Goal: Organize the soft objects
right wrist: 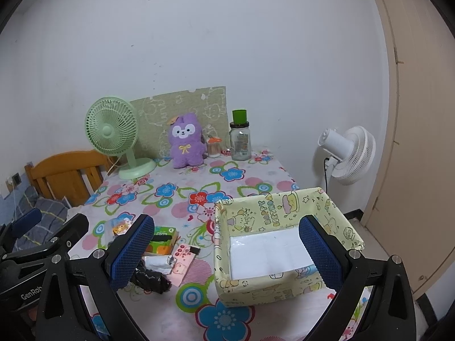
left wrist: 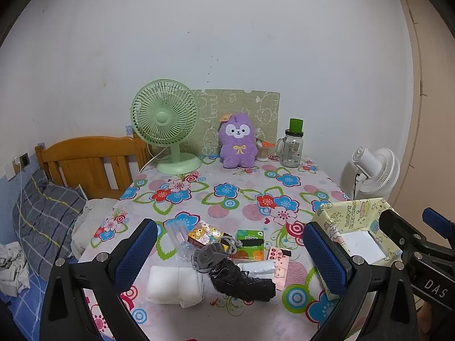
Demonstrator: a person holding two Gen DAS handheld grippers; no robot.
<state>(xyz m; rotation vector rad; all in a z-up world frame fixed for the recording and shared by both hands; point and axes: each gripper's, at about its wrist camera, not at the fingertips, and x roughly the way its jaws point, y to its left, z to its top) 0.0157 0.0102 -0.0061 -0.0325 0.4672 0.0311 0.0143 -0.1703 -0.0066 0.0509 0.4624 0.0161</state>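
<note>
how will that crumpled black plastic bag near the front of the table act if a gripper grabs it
The black plastic bag looks crumpled and thin, so it is probably floppy and light, sagging from wherever it is pinched. Its glossy surface may slip between pads. A grey cloth pouch lies against it and might drag along.

The left gripper [left wrist: 230, 258] hangs above the table [left wrist: 244, 199], its fingers [left wrist: 136, 253] wide apart and holding nothing. Between the fingers lie a white soft pack [left wrist: 173, 284], a grey cloth [left wrist: 210, 254], a black bag [left wrist: 244, 281] and a green packet [left wrist: 250, 244]. Just beyond the right finger stands a yellow box [left wrist: 352, 216].
</note>
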